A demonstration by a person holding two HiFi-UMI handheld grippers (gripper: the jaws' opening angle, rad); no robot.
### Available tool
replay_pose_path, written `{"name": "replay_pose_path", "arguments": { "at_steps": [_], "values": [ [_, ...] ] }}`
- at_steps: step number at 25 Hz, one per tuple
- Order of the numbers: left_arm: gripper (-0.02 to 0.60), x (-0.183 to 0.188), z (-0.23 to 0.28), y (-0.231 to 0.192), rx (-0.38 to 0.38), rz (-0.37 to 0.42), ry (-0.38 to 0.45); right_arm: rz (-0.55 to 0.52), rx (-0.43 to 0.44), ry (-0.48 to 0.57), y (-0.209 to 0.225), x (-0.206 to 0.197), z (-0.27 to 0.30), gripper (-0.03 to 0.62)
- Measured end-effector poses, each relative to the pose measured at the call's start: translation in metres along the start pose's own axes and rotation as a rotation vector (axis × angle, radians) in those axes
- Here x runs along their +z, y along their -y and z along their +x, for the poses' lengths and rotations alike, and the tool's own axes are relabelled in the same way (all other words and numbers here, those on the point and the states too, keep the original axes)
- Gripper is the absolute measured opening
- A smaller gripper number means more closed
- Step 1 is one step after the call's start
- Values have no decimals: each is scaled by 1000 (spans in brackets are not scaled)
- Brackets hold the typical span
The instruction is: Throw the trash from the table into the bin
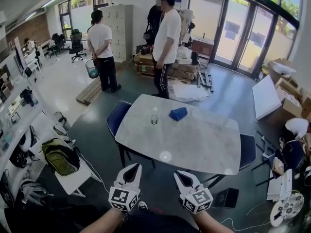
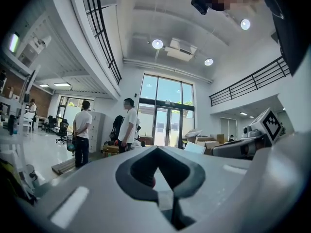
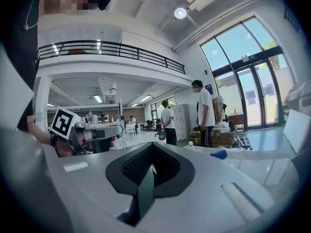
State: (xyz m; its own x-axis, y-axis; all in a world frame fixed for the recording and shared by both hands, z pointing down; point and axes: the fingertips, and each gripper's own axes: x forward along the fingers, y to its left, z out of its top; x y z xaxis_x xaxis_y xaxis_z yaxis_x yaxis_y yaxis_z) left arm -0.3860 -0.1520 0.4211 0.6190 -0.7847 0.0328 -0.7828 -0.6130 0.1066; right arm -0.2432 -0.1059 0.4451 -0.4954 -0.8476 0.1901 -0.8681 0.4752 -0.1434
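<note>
I hold both tools low in front of me, side by side and apart, short of the near edge of the pale table. My left gripper has its jaws brought together, tips meeting, with nothing caught between them. My right gripper is the same: jaws closed right down on themselves and empty. Across the table from both tools, near its far edge, stands a small clear bottle, upright, roughly straight ahead of the gap between my two tools. Just to the right of it, a little apart, lies a crumpled blue thing, more in line with my right gripper; I cannot tell whether it is cloth or a bag. Neither tool touches anything on the table. The mesh bin sits on the floor well beyond the table, far ahead and off to the left of my left gripper, just beside a person in a white shirt who stands with their back to me. A second person in white stands past the far edge of the table, ahead of both tools. A blue chair is tucked at the table's left side, ahead of my left gripper, and a green backpack lies to the left of that tool.
</note>
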Motion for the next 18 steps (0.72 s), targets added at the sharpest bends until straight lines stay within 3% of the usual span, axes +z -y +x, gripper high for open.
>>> {"name": "replay_pose_path", "arguments": {
  "at_steps": [7, 18],
  "values": [
    [2, -5, 12, -49, -29, -9, -13, 15, -37, -3, -5, 1, 47, 26],
    [2, -14, 43, -82, -21, -33, -37, 39, -51, -22, 18, 4, 84, 26]
  ]
}}
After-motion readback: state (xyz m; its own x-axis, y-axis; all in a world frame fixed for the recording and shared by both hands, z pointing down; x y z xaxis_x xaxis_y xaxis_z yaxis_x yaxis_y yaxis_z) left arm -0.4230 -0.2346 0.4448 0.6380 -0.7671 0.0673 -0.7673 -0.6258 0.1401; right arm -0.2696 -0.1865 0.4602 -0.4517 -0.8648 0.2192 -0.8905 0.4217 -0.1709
